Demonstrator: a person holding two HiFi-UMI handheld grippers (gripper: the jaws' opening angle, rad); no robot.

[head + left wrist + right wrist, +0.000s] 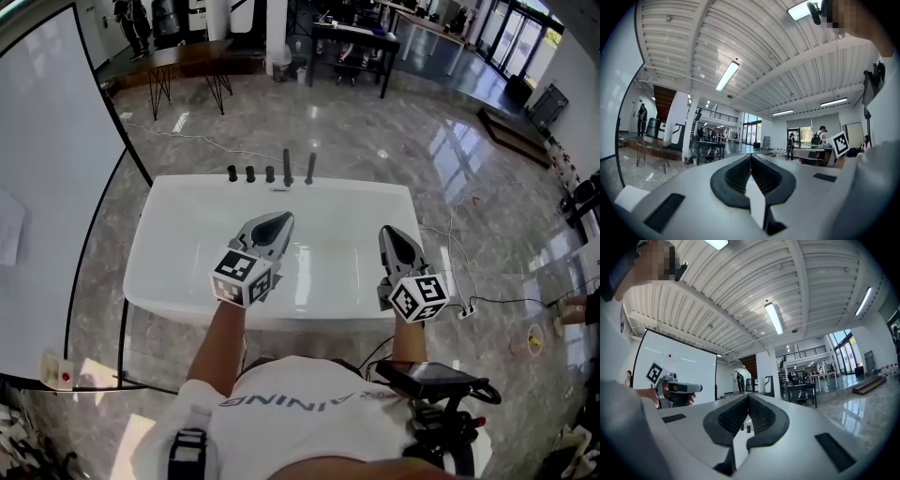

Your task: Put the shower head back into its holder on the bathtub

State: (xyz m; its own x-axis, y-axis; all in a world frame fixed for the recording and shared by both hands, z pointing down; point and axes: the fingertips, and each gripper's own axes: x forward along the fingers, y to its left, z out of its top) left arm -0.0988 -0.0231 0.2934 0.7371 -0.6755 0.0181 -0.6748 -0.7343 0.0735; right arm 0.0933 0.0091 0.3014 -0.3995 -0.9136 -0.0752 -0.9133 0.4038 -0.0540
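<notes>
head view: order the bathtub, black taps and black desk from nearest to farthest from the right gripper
1. bathtub, just under the right gripper in this view
2. black taps, on the tub's far rim, toward the left
3. black desk, far across the floor, at the top

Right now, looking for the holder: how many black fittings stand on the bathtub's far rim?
5, in a row left to right: three short knobs, then two taller posts. None appears hidden.
</notes>
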